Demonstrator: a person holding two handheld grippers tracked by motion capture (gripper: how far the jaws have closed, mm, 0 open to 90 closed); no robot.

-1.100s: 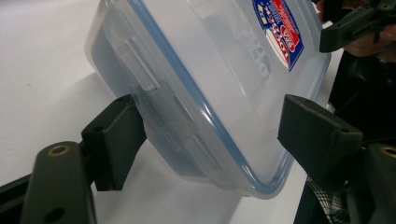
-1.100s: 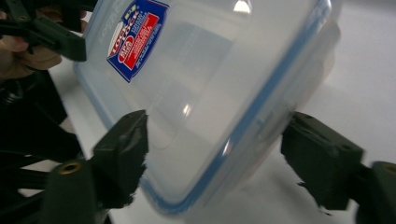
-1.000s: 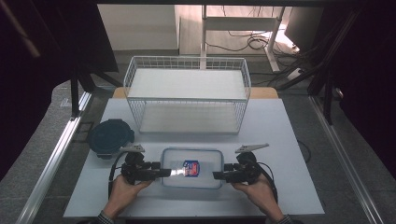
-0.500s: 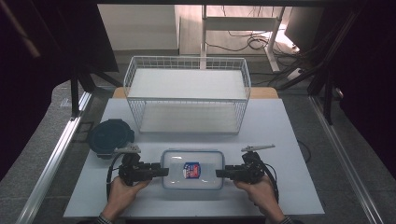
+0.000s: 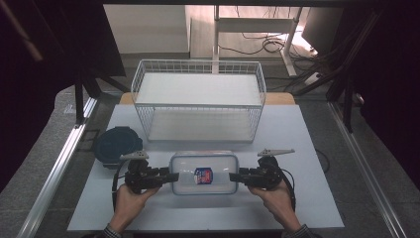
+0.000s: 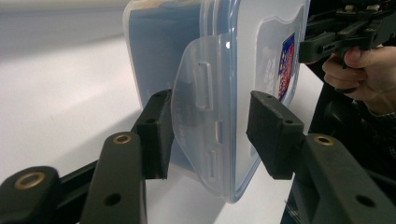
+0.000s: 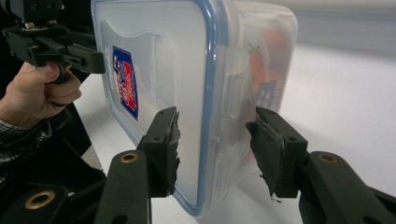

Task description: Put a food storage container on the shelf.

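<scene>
White worktop [image 5: 297, 198] carries a clear lidded food box [image 5: 203, 173] at the near middle, a white wire basket [image 5: 198, 101] behind it and a dark round thing [image 5: 115, 144], maybe a lid, at the left; around it are grey floor, cables and dark frames. Left hand-held gripper [image 5: 171, 176] straddles the box's left latch flap, right hand-held gripper [image 5: 233, 176] its right end. Both pairs of jaws are apart and have just been closing; pads look not yet pressed.

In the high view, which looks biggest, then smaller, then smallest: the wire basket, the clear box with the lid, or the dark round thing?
1. wire basket, clearly the largest
2. clear box
3. dark round thing, smallest, though not much smaller than the box
</scene>
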